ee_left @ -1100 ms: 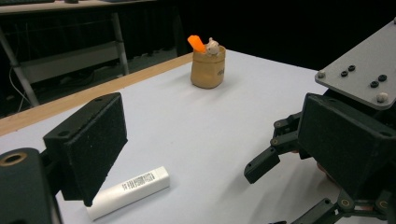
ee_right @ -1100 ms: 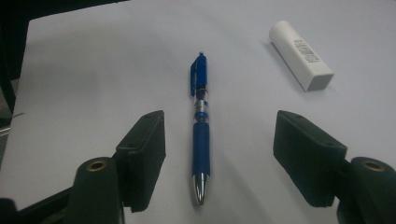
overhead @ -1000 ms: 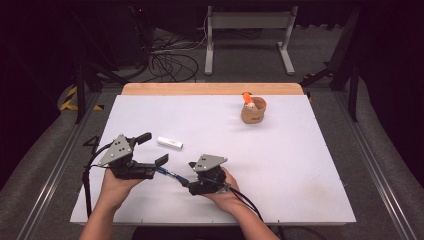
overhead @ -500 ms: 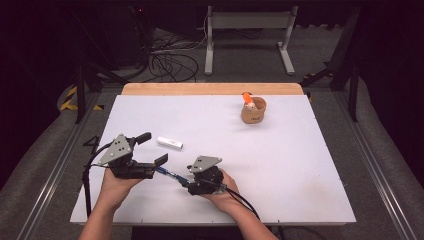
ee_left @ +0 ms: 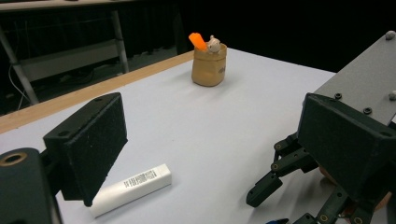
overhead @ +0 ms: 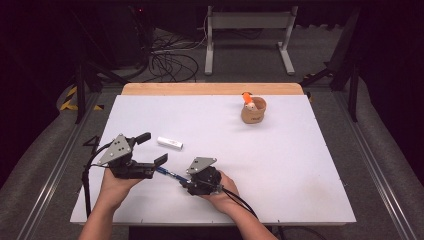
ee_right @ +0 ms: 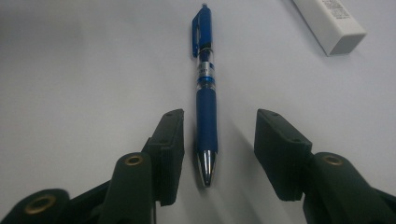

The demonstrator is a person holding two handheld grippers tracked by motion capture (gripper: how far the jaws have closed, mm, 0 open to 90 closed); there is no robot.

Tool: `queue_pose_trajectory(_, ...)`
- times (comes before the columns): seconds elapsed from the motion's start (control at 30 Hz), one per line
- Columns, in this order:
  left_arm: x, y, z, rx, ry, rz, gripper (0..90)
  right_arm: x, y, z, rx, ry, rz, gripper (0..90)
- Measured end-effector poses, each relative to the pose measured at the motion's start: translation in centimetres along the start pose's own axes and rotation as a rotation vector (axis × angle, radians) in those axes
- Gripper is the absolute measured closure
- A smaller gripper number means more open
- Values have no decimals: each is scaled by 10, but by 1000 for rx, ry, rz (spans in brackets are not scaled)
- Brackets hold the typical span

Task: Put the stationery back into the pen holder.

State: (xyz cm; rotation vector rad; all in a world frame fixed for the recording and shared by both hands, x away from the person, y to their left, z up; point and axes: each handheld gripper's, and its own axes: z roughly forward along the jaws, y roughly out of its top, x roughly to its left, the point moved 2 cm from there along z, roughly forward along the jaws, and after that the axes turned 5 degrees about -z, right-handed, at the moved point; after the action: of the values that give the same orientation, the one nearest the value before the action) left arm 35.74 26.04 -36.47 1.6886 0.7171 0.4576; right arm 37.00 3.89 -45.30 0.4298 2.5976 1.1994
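A blue pen (ee_right: pixel 205 102) lies flat on the white table (overhead: pixel 280 165), its silver tip toward me. My right gripper (ee_right: pixel 219 116) is low over it with its jaws either side of the grip end. They have just been closing, and the left pad is close beside the barrel while the right pad stands clear of it. From above, the right gripper (overhead: pixel 184 179) points left along the pen (overhead: pixel 167 172). My left gripper (overhead: pixel 152 148) hovers just left of it, open and empty (ee_left: pixel 215 140).
A small white box (overhead: pixel 170 143) lies just beyond the pen, also beside my left jaw (ee_left: pixel 133 186). A tan pouch (overhead: pixel 254 114) with an orange item (overhead: pixel 246 97) stands far right at the back. The wooden table edge (overhead: pixel 210 88) runs behind.
My right gripper has edged slightly left along the pen. The left hand has kept still.
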Motion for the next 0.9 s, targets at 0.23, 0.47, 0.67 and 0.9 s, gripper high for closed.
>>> queue_pose_trajectory(0.23,1,-1,-1,1,4,-5,90,0,0,1,15,6,6,549)
queue_pose_trajectory(0.47,3,-1,-2,1,6,-8,90,0,-1,-1,21,1,14,596)
queue_pose_trajectory(0.67,3,-2,-1,3,4,-8,93,1,-2,-2,25,9,17,687)
queue_pose_trajectory(0.9,3,-3,1,13,-1,-4,97,2,-2,-3,21,9,9,805)
